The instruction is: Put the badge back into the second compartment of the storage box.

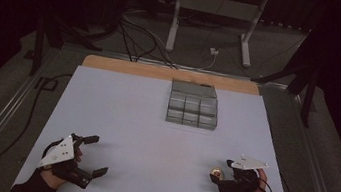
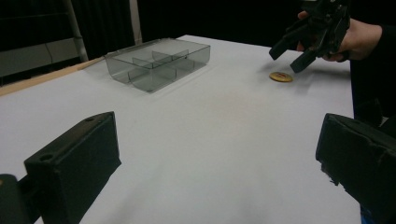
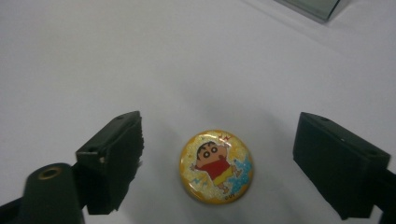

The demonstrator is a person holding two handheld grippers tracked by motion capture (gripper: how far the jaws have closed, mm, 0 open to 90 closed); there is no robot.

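A round yellow badge (image 3: 216, 166) with a cartoon boy printed on it lies flat on the white table (image 1: 144, 122). In the right gripper view my right gripper (image 3: 219, 140) stands open around it, one black jaw on either side, with neither pad touching it. The high view puts the badge (image 1: 216, 172) at the front right, just off the right gripper (image 1: 221, 170). From the left gripper view the badge (image 2: 280, 77) lies under the tilted right gripper (image 2: 285, 62). My left gripper (image 1: 98, 155) rests at the front left, open and holding nothing (image 2: 219, 154).
A clear grey plastic box (image 1: 191, 120) divided into several compartments sits at the middle back of the table, seen also as the box (image 2: 156, 63) from the left side. A wooden strip (image 1: 171, 73) runs along the far edge. Cables and a metal stand lie on the dark floor beyond.
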